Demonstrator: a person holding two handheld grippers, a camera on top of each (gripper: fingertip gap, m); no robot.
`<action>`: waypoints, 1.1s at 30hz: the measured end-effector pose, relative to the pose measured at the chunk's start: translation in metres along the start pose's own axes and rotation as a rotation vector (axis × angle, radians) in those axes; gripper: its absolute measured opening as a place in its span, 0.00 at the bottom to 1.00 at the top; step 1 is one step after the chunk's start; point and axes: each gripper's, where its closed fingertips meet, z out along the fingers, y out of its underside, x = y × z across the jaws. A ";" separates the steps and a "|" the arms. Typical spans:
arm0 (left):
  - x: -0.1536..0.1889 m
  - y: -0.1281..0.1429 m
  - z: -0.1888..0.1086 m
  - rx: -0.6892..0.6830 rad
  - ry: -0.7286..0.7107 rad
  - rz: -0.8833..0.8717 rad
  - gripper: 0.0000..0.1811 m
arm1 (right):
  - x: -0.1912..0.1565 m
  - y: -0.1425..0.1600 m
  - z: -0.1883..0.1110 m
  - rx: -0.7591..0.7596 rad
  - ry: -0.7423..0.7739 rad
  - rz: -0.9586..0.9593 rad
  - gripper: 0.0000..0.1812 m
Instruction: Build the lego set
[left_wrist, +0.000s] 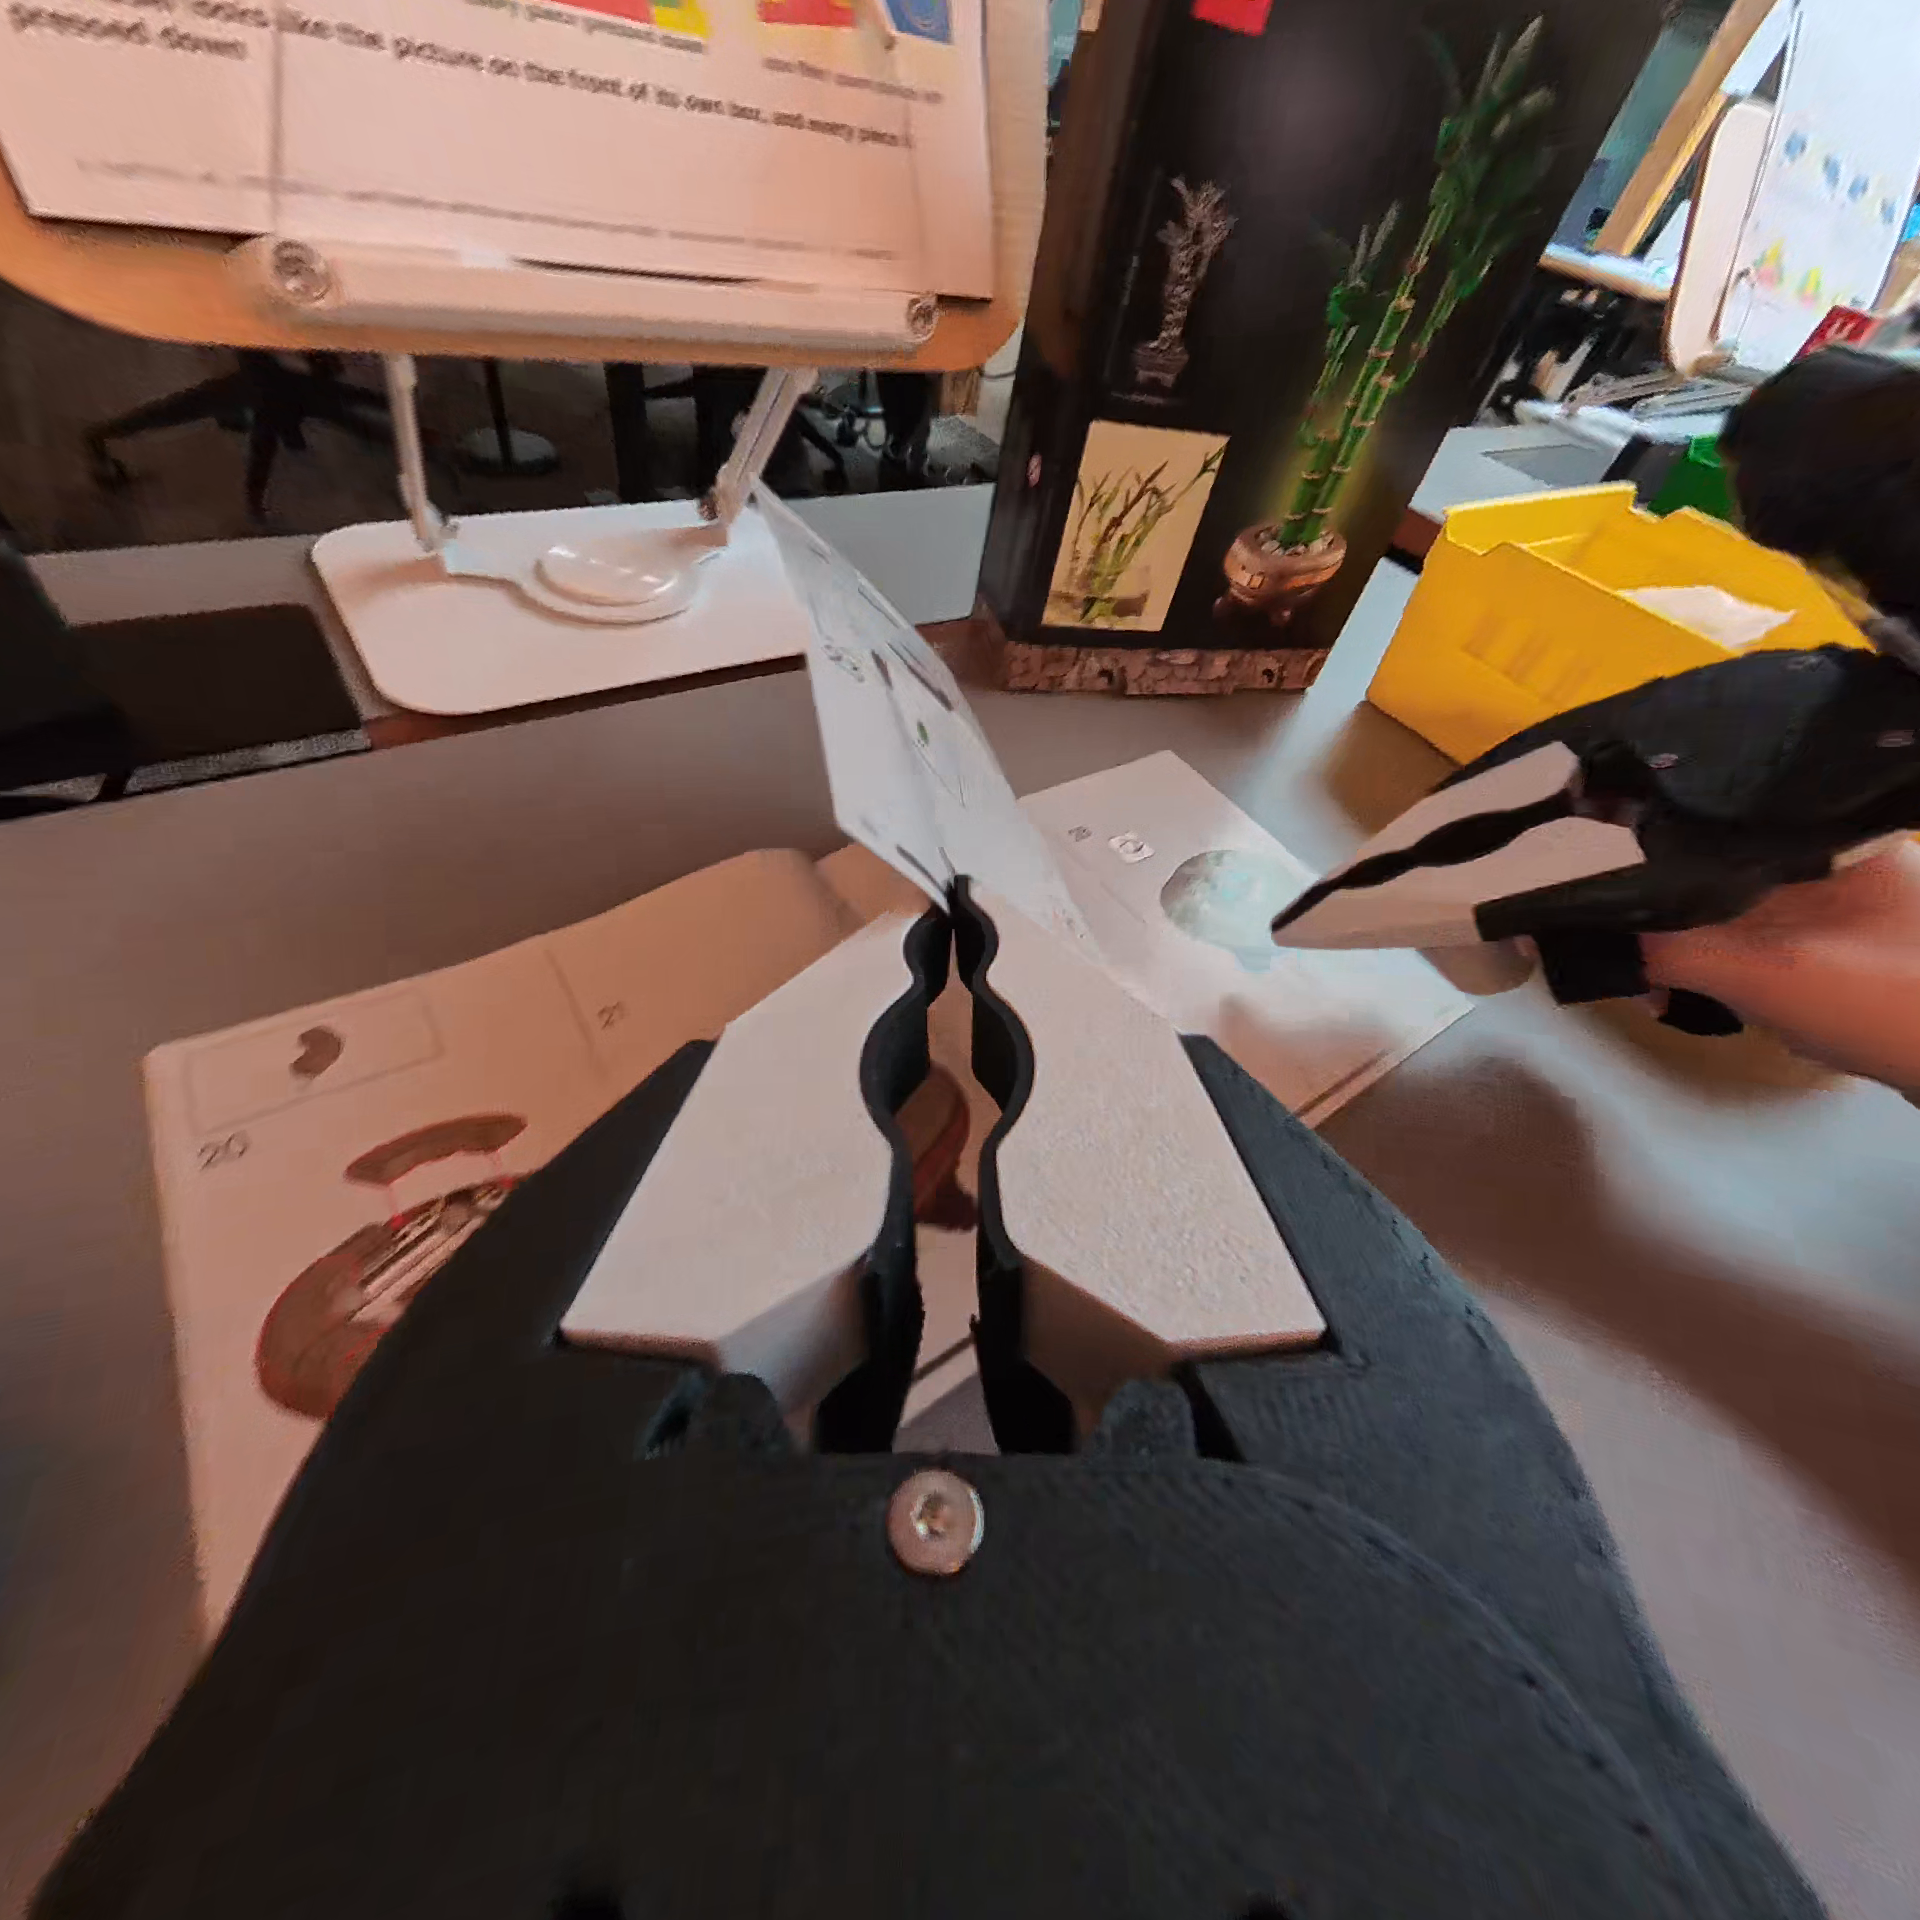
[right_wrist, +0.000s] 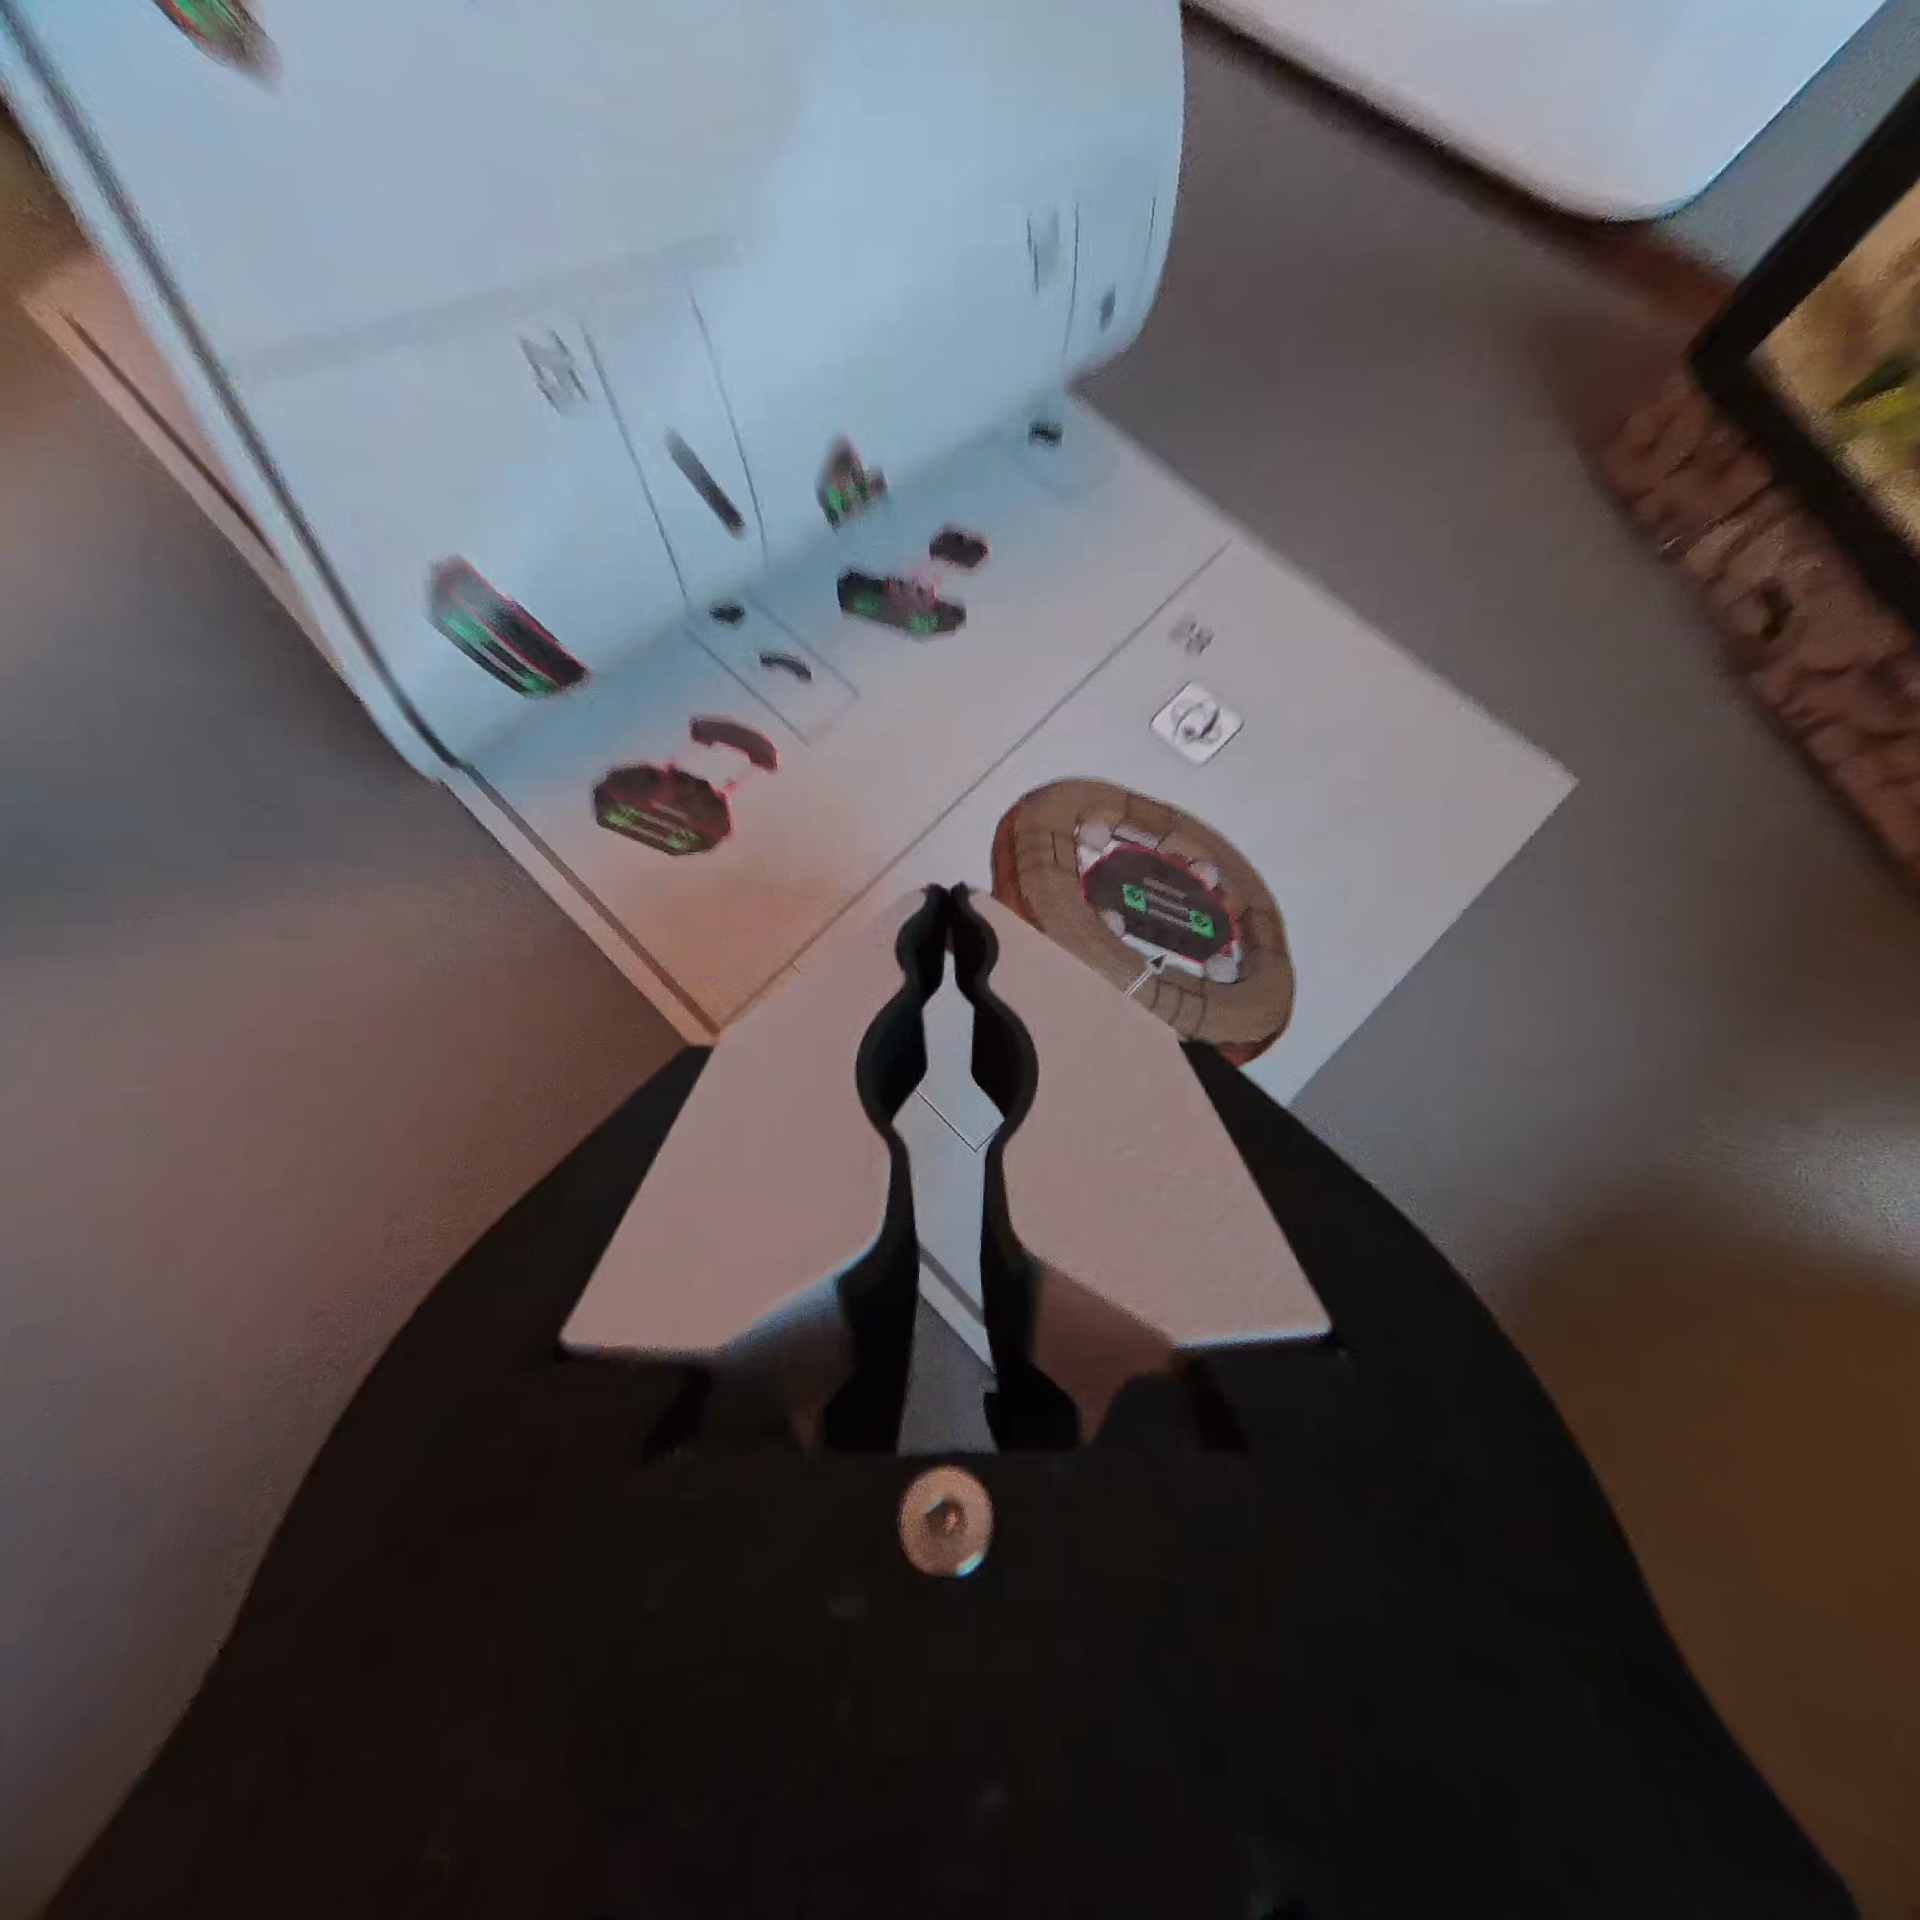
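Left claw (left_wrist: 954, 896): I pinch a page (left_wrist: 894, 717) at frame centre, lifting it to turn.
Right claw (right_wrist: 948, 896): pressed together, empty, hovering over the booklet (right_wrist: 1351, 748) on the counter (right_wrist: 260, 935).
Lego box (left_wrist: 1278, 343): upright, upper right; no bricks visible.

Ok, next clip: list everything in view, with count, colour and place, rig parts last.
instruction booklet: one, white, open flat on the table.
lifted page: one, white, raised from the booklet, pinched at its edge.
lego set box: one, black with bamboo pictures, upright behind the booklet.
bin: one, yellow, right of the box.
document stand: one, white, far left, holding printed sheets.
table: one, grey.
left gripper: black and white, shut on the lifted page.
right gripper: black and white, shut and empty, over the booklet's right page.
hand: one, holding the right gripper.
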 end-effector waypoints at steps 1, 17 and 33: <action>-0.005 0.004 -0.005 -0.014 -0.014 0.016 0.00 | -0.002 0.007 0.008 -0.039 -0.006 -0.013 0.00; -0.061 0.039 -0.051 -0.118 -0.109 0.005 0.00 | -0.010 0.000 0.012 0.046 -0.073 0.069 0.00; -0.081 0.053 -0.073 -0.135 -0.225 -0.029 0.11 | -0.097 -0.081 0.081 -0.048 -0.756 0.632 0.00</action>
